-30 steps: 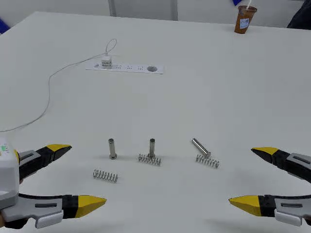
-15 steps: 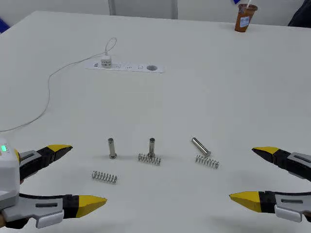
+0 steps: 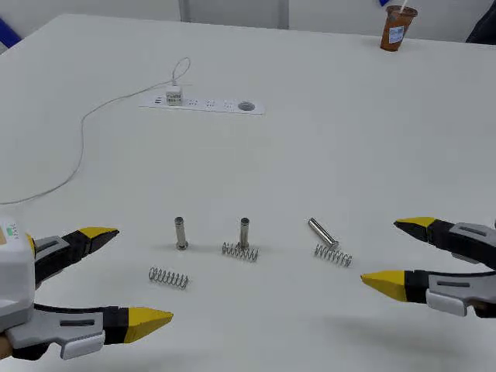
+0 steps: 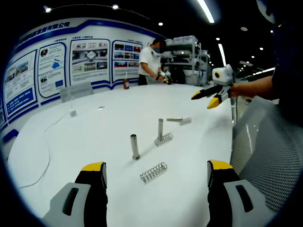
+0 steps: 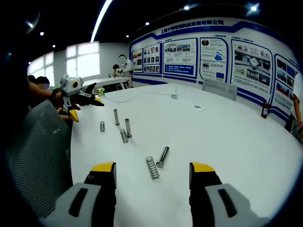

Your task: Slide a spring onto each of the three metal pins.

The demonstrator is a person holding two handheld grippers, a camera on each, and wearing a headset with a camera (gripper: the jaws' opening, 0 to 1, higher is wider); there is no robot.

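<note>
Three metal pins sit on the white table: the left pin (image 3: 180, 232) and middle pin (image 3: 244, 232) stand upright, the right pin (image 3: 321, 232) lies on its side. A loose spring (image 3: 168, 277) lies in front of the left pin, a second spring (image 3: 239, 250) rests at the middle pin's base, and a third spring (image 3: 333, 255) lies by the fallen pin. My left gripper (image 3: 133, 274) is open at the lower left, short of the first spring (image 4: 153, 172). My right gripper (image 3: 387, 250) is open at the right, facing the fallen pin (image 5: 163, 156) and its spring (image 5: 152, 167).
A white power strip (image 3: 203, 105) with a plugged cable (image 3: 77, 147) lies further back on the table. A cup of brown drink (image 3: 397, 28) stands at the far right edge. A mesh chair back (image 4: 265, 137) is near the table edge.
My right gripper has risen and come a little inward toward the right-hand spring, still open. The left gripper has hardly moved. Pins and springs lie as before.
</note>
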